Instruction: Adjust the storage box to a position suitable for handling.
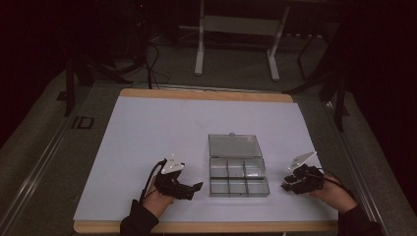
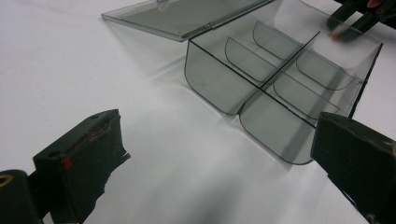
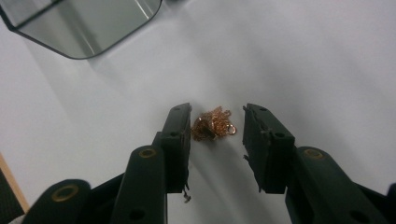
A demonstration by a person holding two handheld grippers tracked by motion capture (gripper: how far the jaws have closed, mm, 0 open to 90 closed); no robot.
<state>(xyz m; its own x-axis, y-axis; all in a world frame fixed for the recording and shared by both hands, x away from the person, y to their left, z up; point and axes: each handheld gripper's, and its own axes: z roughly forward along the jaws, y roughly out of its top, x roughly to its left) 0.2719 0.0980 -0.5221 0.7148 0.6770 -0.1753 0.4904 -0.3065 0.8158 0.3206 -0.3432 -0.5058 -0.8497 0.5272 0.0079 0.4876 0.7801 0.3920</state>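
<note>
Two grippers at work on a white table sheet (image 1: 147, 137), one either side of a clear compartment box (image 1: 238, 177) whose lid (image 1: 234, 145) lies folded back flat. Right gripper (image 3: 217, 128) is low over a small heap of copper-coloured chain (image 3: 213, 124), jaws part open and straddling it: the left jaw close against the heap, the right jaw a little off it, nothing gripped yet. The chain sits on the bare sheet, just beside the box's near right corner, outside every compartment. Left gripper (image 2: 210, 158) hangs wide open and empty near the box's left side, its jaws framing the rounded dividers; in the high view it (image 1: 196, 187) points toward the box. Judgement: the step in hand is the pinch on the chain, with a drop into one of the six cells likely to follow. To do it well, centre the heap between the jaws first, since it lies off toward one jaw; bring the tips right down to the sheet so loose links are not left behind; close slowly and fully, as fine chain slips through any gap. Lift straight up and check for trailing strands before crossing the box wall. The free gripper could steady the light box if it slides.
</note>
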